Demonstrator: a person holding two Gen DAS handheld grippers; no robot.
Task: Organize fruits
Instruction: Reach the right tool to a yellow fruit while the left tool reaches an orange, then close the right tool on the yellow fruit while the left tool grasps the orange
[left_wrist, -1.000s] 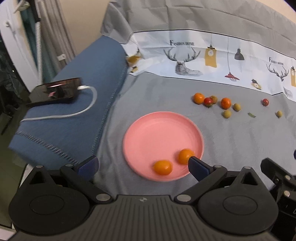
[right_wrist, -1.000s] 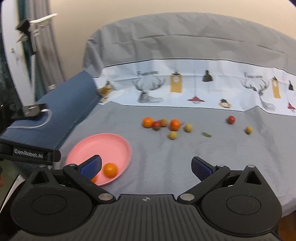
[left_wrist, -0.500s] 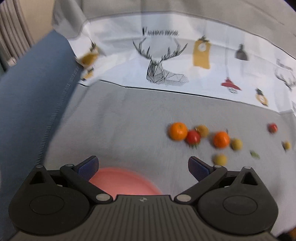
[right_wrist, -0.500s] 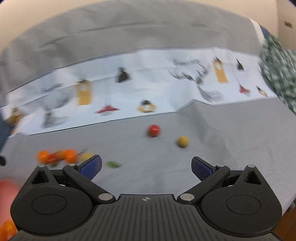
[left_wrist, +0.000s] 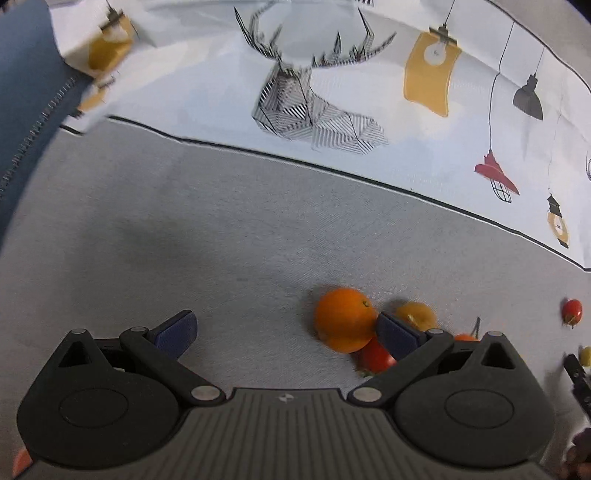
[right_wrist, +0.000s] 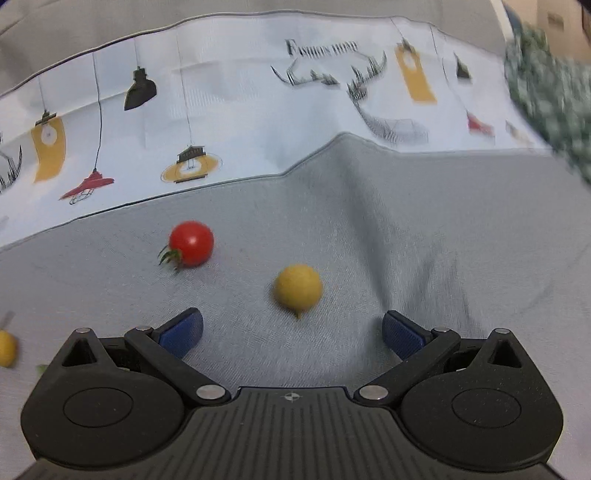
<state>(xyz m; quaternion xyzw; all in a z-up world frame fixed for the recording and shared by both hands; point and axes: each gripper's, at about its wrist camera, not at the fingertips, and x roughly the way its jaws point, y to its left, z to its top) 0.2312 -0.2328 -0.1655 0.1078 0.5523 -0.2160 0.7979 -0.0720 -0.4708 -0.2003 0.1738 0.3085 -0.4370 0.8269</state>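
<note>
Two grippers, both spread wide and holding nothing, hover over grey cloth (right_wrist: 424, 236): the left gripper (left_wrist: 286, 328) beside an orange (left_wrist: 343, 319), the right gripper (right_wrist: 291, 328) just behind a yellow fruit (right_wrist: 297, 290).

The left gripper (left_wrist: 286, 326) and the right gripper (right_wrist: 291, 330) are both held low over the grey cloth (right_wrist: 406, 240), each tipped forward with its blue-padded jaws spread wide and gripping nothing.
</note>
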